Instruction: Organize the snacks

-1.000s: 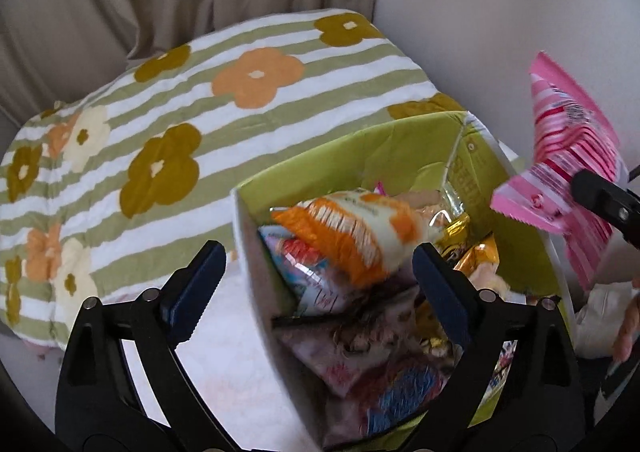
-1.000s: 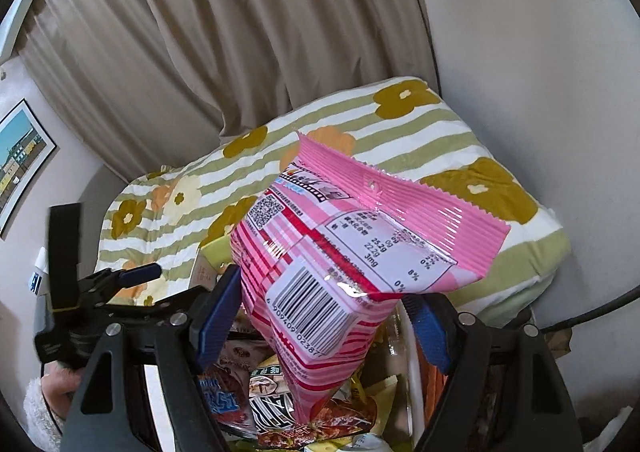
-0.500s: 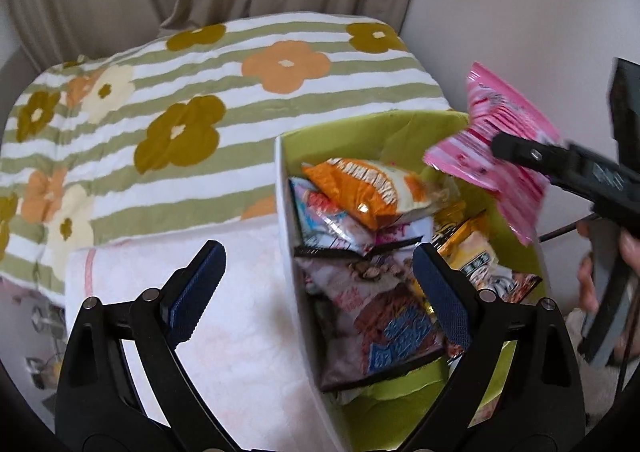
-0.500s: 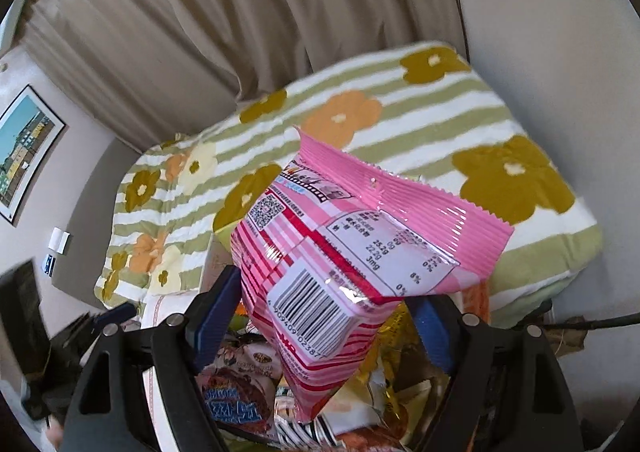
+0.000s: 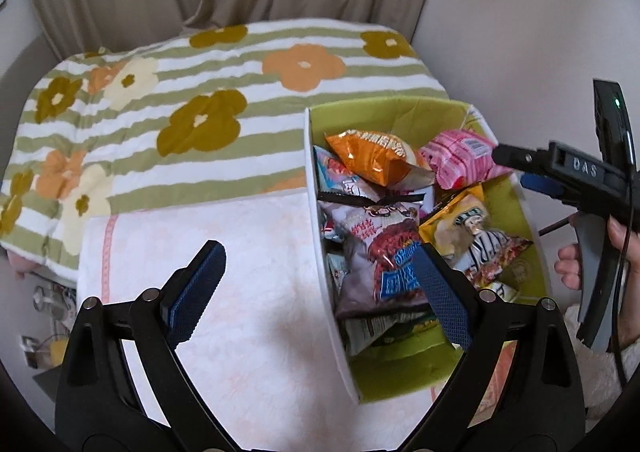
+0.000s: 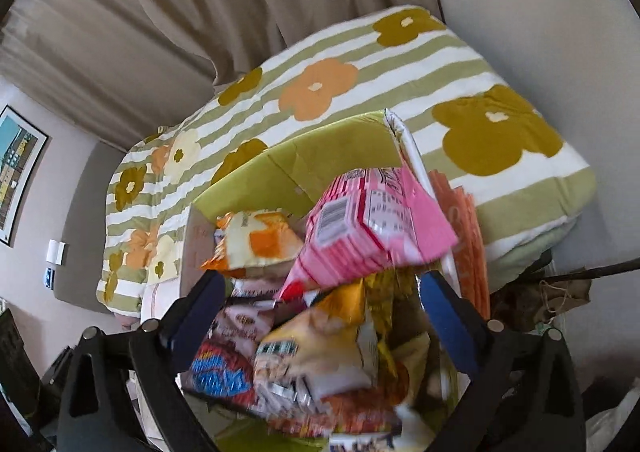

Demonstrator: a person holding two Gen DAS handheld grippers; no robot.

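Atop the pile in the green box (image 5: 404,116), the pink bag (image 6: 372,228) lies loose near the far right corner, propped on the orange bag (image 5: 368,156) and yellow bag (image 5: 460,220). Your right gripper (image 6: 320,292) is opening, its pads clear of the bag. Risk: the bag may slide off the heap or catch a pad as you withdraw. Your left gripper (image 5: 316,288) stands wide and empty, straddling the box's white wall (image 5: 320,252) above the pink towel (image 5: 240,292). Beyond lies the flowered quilt (image 5: 200,92).

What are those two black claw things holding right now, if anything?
Nothing. The left gripper is open and empty; the right gripper's jaws are opening, and the pink striped plastic snack bag lies free in the green box.
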